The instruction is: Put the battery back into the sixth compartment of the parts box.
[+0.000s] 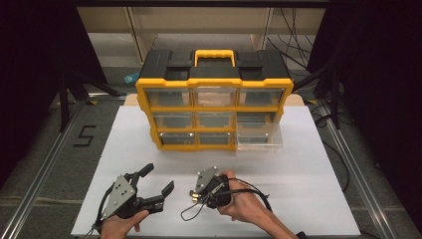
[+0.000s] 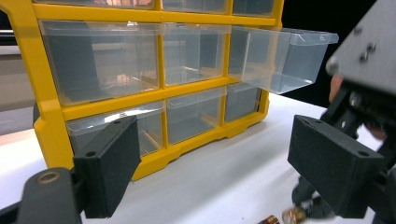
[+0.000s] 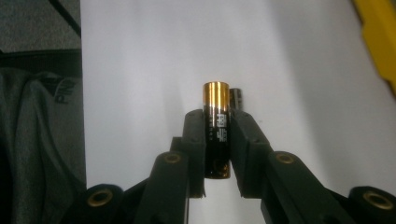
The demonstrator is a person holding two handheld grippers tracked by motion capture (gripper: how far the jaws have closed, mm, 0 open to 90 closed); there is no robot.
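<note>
Right claw (image 3: 217, 140): clenched on a battery (image 3: 216, 130), which stood lengthwise between its jaws, gold end forward, low over the desk (image 1: 298, 179); a second battery (image 3: 236, 99) lay just beyond its right jaw.
Left claw (image 1: 158, 180): released, jaws wide, holding nothing.
Cabinet (image 1: 214, 107): ahead of both claws.
Drawer (image 2: 285, 58): pulled out, empty, probably waiting for the battery.
</note>
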